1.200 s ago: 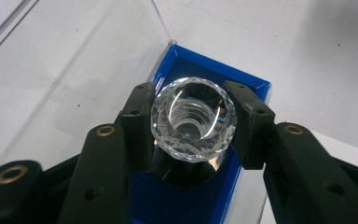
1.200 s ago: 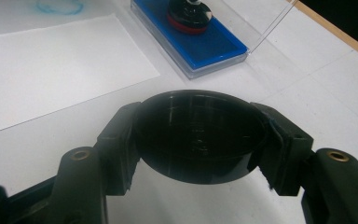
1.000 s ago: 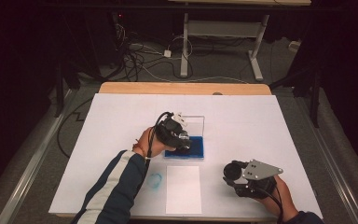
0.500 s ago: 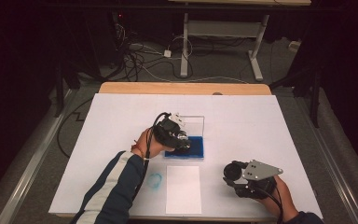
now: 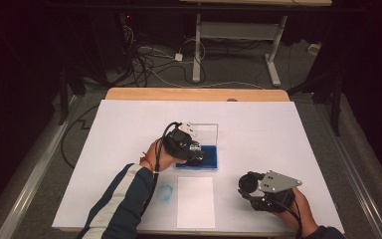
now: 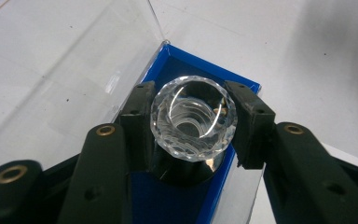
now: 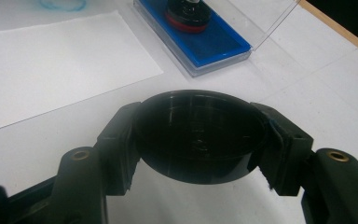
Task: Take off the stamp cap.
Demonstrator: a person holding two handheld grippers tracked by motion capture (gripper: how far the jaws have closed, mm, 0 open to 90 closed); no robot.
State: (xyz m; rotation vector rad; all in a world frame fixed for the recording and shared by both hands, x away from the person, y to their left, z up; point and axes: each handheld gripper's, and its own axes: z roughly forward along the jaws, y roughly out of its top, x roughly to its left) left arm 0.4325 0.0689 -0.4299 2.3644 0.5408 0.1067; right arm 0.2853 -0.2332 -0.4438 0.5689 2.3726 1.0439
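Two grippers work over a white desk [image 5: 278, 139] in the high view. The left gripper [image 5: 191, 152] is above an open case with a blue ink pad [image 5: 210, 158], near the middle of the desk. The clear lid [image 5: 209, 133] of this case stands up behind the pad. The right gripper [image 5: 258, 191] is lower at the right, well apart from the case, with its grey plate on top. Between the two hands a white sheet of paper [image 5: 195, 201] lies flat, and a small blue stamp mark [image 5: 165, 192] is on the desk just beside its left edge.

In the left gripper view, the jaws pinch a stamp with a faceted crystal handle [image 6: 193, 119] from both sides. Its long axis is upright: the crystal end points up to the camera and the dark base [image 6: 186, 172] points down onto the blue ink pad [image 6: 168, 200], but I cannot tell if it presses the pad. The clear lid [image 6: 70, 65] leans at the left.

In the right gripper view, the jaws pinch a round black cap [image 7: 198, 135], its hollow side facing up, above the desk [image 7: 335, 98]. Farther away, the stamp base, here with a red ring [image 7: 188, 17], stands on the blue ink pad [image 7: 214, 44], and the sheet of paper [image 7: 51, 60] lies at the left
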